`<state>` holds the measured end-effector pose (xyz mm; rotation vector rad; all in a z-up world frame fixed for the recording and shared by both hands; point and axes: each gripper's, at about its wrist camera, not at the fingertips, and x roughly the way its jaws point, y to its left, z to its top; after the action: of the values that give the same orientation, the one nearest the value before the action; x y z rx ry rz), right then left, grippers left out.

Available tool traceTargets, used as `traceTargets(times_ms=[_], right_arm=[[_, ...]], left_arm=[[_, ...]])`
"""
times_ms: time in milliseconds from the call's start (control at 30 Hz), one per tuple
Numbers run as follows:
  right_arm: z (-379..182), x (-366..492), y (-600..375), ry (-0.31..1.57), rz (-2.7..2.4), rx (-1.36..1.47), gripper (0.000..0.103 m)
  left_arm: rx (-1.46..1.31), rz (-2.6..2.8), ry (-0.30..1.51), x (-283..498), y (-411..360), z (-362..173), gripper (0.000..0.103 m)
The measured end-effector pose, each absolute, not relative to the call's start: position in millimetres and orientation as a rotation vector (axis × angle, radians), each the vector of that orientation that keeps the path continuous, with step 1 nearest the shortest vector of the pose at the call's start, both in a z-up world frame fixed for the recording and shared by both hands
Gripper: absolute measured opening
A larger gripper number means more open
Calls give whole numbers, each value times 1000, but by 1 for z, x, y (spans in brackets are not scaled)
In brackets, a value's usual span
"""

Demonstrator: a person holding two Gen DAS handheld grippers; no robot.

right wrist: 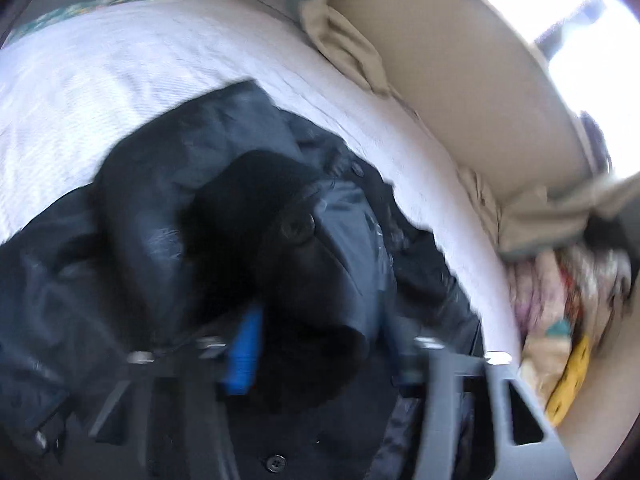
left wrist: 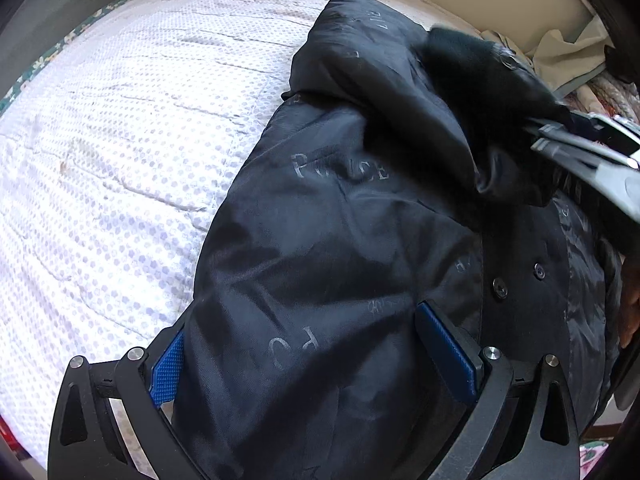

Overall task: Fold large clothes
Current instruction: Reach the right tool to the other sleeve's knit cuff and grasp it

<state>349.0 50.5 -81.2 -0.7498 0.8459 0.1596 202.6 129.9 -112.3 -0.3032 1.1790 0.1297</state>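
Jacket fold in progress on bed.
Dark jacket [left wrist: 340, 240] lies on bed [left wrist: 120, 140]; left gripper [left wrist: 316, 356] jaws spread astride its near end, right gripper [right wrist: 320, 344] pinching the collar end, long axis running away from left.

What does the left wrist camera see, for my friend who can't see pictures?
A big dark shiny coat with its printed lining showing lies on a white dotted quilted bedspread. The left tool has its blue-padded fingers spread wide around the coat's near end, while the right tool pinches a fold at the far right.
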Motion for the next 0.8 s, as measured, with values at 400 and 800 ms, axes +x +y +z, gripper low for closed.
traceTargets(times_ms=[400,800], right_arm=[[-53,324,-111,932,158,180,24],[-85,230,-233,1078,241,620,79]], left_arm=[[-283,178,1081,190,134,-79,102],[-245,171,961,189,136,-52,102]])
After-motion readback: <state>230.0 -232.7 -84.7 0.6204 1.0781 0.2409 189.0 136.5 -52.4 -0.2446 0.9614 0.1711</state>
